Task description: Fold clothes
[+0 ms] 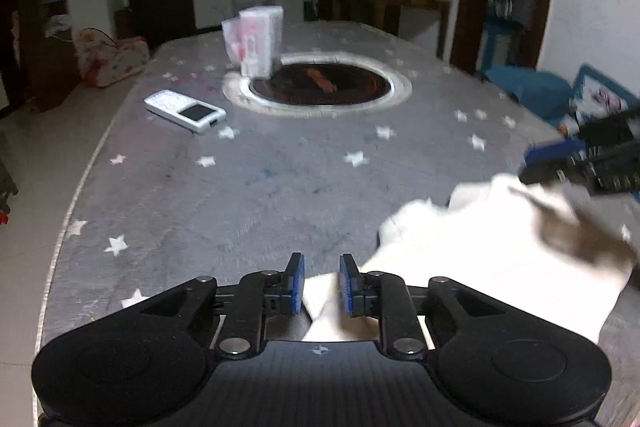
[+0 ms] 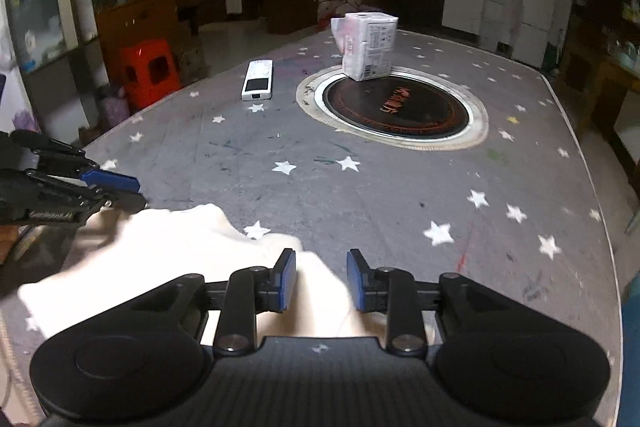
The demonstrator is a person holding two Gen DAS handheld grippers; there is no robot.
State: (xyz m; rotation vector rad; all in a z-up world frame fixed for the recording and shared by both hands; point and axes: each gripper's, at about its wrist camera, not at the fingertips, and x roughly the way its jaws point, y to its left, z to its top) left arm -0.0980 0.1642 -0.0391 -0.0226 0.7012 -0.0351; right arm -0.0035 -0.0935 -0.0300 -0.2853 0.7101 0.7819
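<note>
A white garment lies crumpled at the near edge of the grey star-patterned table. My left gripper is open, its blue pads either side of a fold of the cloth. My right gripper is open over the same garment, cloth lying between its fingers. The right gripper also shows at the right of the left wrist view, at the garment's far edge. The left gripper shows at the left of the right wrist view, at the cloth's left edge.
A round black hotplate is set into the middle of the table. A white box stands at its far rim. A white remote lies left of it. A red stool stands off the table's left side.
</note>
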